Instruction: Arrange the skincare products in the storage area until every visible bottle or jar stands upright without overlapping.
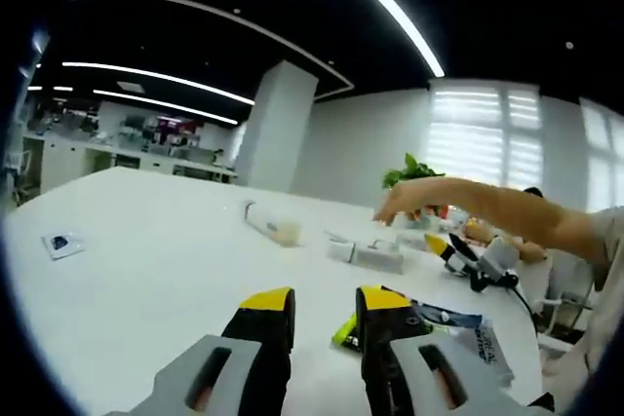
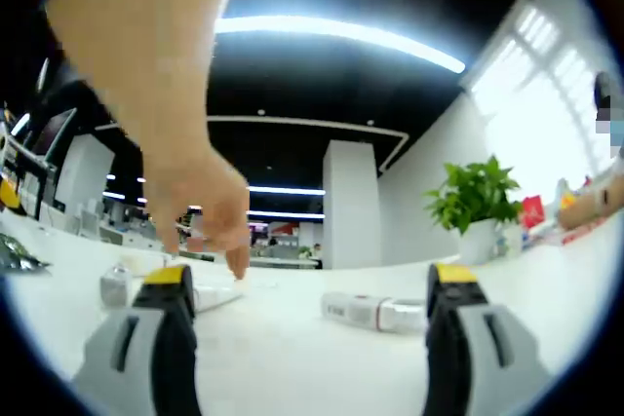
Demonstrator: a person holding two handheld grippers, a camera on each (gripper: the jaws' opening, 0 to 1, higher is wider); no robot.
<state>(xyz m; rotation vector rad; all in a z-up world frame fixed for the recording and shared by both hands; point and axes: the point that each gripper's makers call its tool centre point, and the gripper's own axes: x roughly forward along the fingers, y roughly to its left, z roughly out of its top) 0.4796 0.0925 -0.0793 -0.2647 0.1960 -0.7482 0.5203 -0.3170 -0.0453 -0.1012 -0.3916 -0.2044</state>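
On the white table (image 1: 146,270) a white tube (image 1: 271,224) and a white bottle (image 1: 366,253) both lie on their sides. My left gripper (image 1: 325,304) hovers short of them, open, with nothing between its jaws. The right gripper (image 1: 475,262) rests low on the table at the right. In the right gripper view my right gripper (image 2: 310,280) stands wide open. The lying bottle (image 2: 375,311) is just ahead of it, the tube (image 2: 219,294) is to the left, and a small jar (image 2: 115,286) stands upright. A person's bare hand (image 2: 195,202) reaches over the tube.
The person's arm (image 1: 487,207) stretches in from the right above the products. A green-yellow sachet (image 1: 343,330) and a dark printed packet (image 1: 444,317) lie beside my left jaws. A potted plant (image 2: 478,197) stands behind the products. A small card (image 1: 60,243) lies far left.
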